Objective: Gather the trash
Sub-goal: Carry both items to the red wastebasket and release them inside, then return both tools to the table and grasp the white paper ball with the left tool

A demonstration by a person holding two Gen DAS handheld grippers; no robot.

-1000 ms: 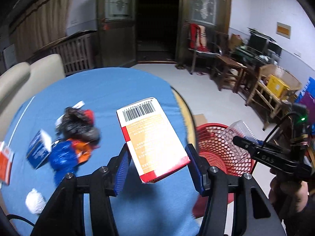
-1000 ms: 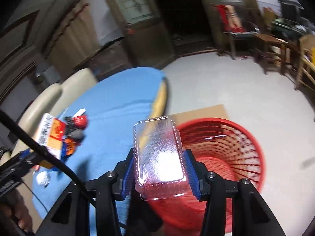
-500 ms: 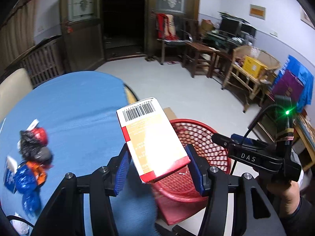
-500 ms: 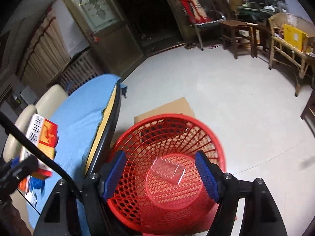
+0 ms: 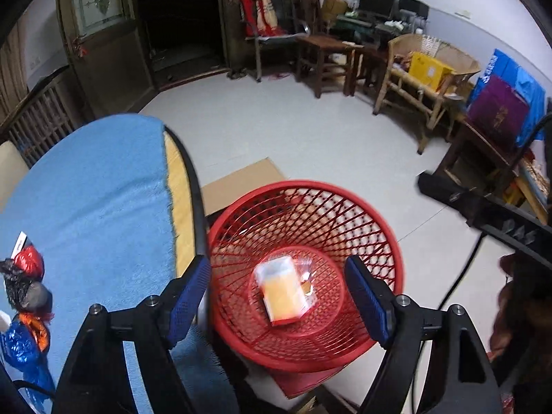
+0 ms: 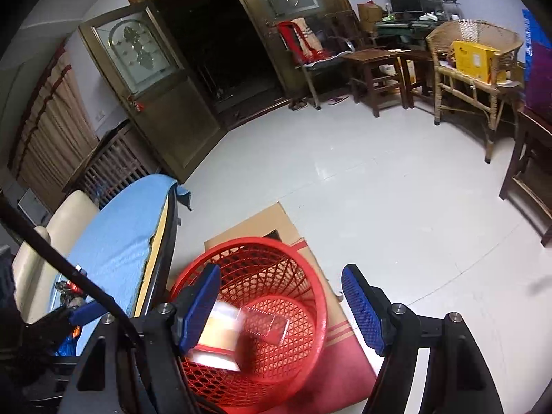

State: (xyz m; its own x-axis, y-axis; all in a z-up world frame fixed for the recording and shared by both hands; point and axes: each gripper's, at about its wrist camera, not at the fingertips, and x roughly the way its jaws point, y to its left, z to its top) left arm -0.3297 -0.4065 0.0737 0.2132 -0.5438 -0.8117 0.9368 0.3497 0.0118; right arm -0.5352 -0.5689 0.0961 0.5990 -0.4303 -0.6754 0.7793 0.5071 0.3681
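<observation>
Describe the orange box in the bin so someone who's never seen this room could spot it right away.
Find the red mesh bin on the floor beside the blue table. The orange box lies flat at its bottom. Unlike the clear tray under it, it is opaque, with a white end and red edge.

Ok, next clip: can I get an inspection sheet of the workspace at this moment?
Surface: blue-clothed table, wood edge bare.
Job's things: red basket on floor; orange box and clear tray inside.
Clutter: wrappers on the table's near left.
Grippers: left tool open, just released, empty; right tool open, empty.
Cables: black cable across right view.
Surroundings: cardboard under basket, chairs, doorway.
</observation>
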